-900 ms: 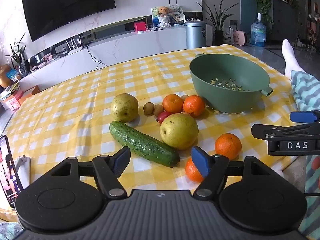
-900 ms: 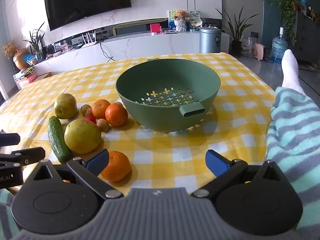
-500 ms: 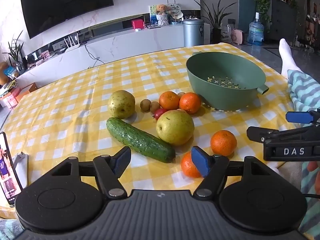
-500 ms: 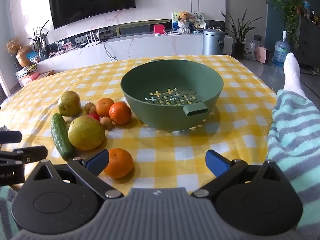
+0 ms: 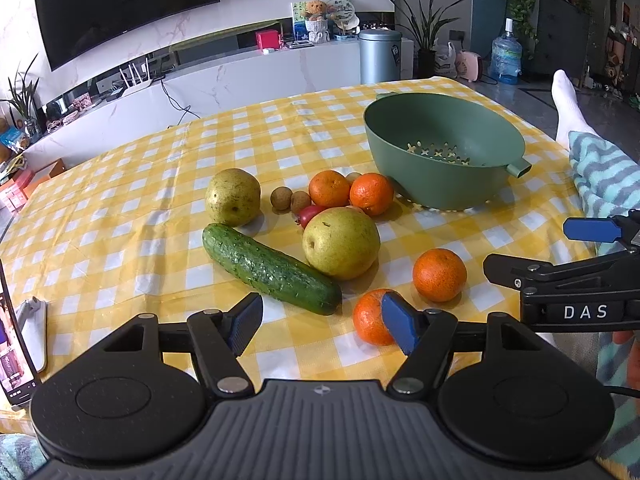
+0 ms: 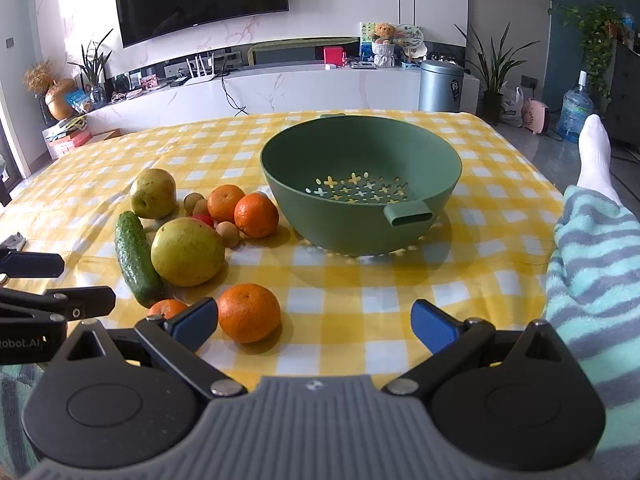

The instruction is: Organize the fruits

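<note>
A green colander bowl [image 6: 360,160] stands empty on the yellow checked tablecloth [image 6: 360,296]; it also shows in the left wrist view [image 5: 444,136]. To its left lie two pears [image 5: 340,242] [image 5: 232,196], a cucumber [image 5: 270,268], several oranges [image 5: 439,274] [image 5: 370,318] [image 5: 371,193], small brown longans [image 5: 281,199] and a red fruit [image 5: 310,213]. My left gripper [image 5: 322,322] is open near the front edge, its right finger in front of the nearest orange. My right gripper [image 6: 314,322] is open and empty beside an orange [image 6: 248,312].
A phone on a stand [image 5: 16,344] sits at the table's left front edge. A leg in striped cloth with a white sock [image 6: 592,248] lies along the right side. A TV console and a bin stand beyond the table.
Both grippers have drawn back and risen slightly, so the fruit and bowl look a little farther away. Nothing on the table has moved.
</note>
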`<state>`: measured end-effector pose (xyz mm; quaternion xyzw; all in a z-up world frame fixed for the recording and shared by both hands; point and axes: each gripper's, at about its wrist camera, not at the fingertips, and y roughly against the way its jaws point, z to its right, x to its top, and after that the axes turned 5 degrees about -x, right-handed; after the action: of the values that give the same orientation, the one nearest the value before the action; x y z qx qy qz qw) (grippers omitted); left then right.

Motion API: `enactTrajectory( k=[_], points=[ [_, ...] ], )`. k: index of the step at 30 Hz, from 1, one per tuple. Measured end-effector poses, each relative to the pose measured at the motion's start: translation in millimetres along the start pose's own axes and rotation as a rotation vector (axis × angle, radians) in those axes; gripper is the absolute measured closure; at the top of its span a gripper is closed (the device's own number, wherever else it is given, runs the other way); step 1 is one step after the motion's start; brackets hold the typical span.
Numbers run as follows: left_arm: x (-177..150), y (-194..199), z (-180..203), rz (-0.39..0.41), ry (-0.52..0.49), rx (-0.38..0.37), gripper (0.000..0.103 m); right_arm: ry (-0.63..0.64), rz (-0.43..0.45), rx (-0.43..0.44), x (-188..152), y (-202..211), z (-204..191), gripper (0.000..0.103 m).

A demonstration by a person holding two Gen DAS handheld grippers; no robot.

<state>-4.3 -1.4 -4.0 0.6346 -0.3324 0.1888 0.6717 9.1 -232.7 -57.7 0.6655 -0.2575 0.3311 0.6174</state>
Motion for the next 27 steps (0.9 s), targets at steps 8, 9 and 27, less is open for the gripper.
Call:
enactTrajectory(
  k=[8,9,27],
  points=[
    [0.0,0.3,-0.2,-0.005,0.000,-0.007,0.022,-0.003,-0.006,0.001,-0.6,-0.5,-0.4,0.004],
    [-0.2,0.3,0.0,-0.005,0.000,-0.008,0.022,-0.003,-0.005,0.001,-0.5,-0.6,-0.2,0.004],
    [-0.7,0.6,0.7,-0.006,0.001,-0.009,0.022,-0.008,-0.013,0.000,-1.0,-1.3,0.2,0.004]
  ],
)
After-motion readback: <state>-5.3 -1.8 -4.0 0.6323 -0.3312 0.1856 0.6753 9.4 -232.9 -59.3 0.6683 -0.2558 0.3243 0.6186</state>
